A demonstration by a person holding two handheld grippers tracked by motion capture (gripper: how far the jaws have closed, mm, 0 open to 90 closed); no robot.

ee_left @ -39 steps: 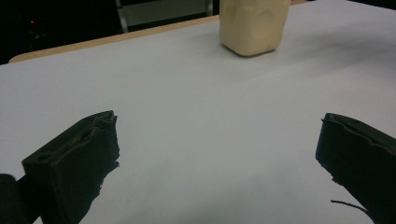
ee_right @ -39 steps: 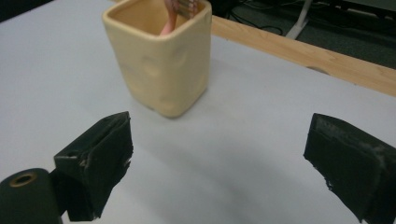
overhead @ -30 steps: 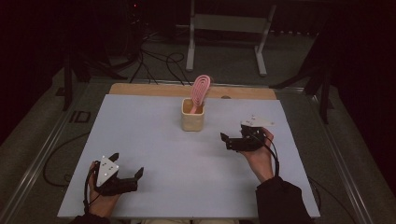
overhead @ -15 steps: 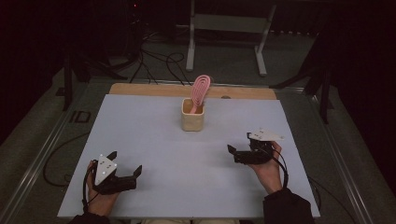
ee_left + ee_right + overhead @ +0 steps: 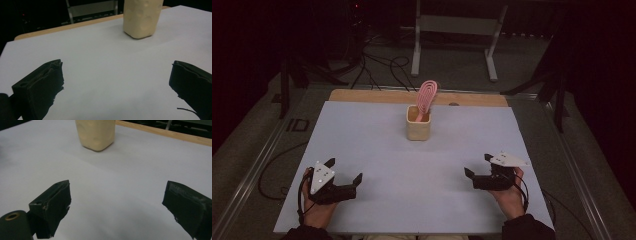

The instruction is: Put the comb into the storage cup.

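A cream square cup (image 5: 418,129) stands upright at the middle back of the white table top (image 5: 377,150). A pink oval paddle-shaped tool (image 5: 427,95) stands in it, leaning right. The same cup (image 5: 142,17) rises beyond the left jaws and, in the right gripper view, the cup (image 5: 96,133) sits ahead. My left gripper (image 5: 344,171) rests near the front left edge, open and empty. Near the front right, my right gripper (image 5: 478,166) is open with nothing between its jaws. Both point toward the table's middle.
A wooden strip (image 5: 377,96) runs along the table's back edge. Behind it a white metal stand (image 5: 455,30) and black cables (image 5: 372,65) lie on the floor. A metal rail (image 5: 252,170) borders the table's left side.
My right gripper has pulled back from near the cup toward the front right edge and settled low. The left gripper has barely shifted.
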